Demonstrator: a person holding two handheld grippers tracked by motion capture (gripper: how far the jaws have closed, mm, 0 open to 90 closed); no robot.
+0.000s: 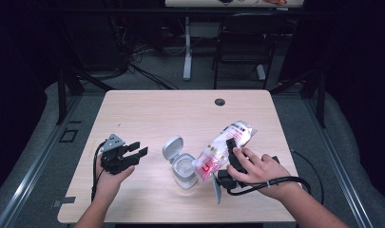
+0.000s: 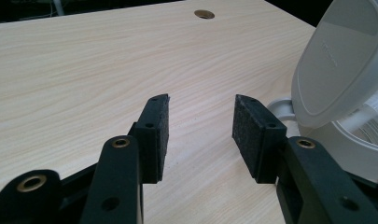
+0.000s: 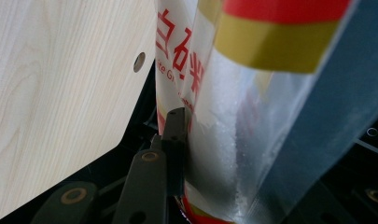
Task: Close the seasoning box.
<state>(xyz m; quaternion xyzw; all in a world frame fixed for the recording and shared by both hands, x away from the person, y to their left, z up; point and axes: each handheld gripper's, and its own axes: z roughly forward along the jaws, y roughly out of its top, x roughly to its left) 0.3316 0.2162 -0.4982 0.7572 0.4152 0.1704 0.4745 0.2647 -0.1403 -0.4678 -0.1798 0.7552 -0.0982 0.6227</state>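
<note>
A clear plastic bag of white granules with red print is tilted mouth-down over a small white container whose hinged lid stands open. My right gripper is shut on the bag, with one black finger pressed against its side. My left gripper rests on the table to the container's left, open with nothing between its pads. The raised lid and the container's rim sit just to its right.
The light wooden table has a cable hole near its far edge. Beyond it stand a dark chair and a white desk leg. Cables trail from both grippers toward the table's front edge.
</note>
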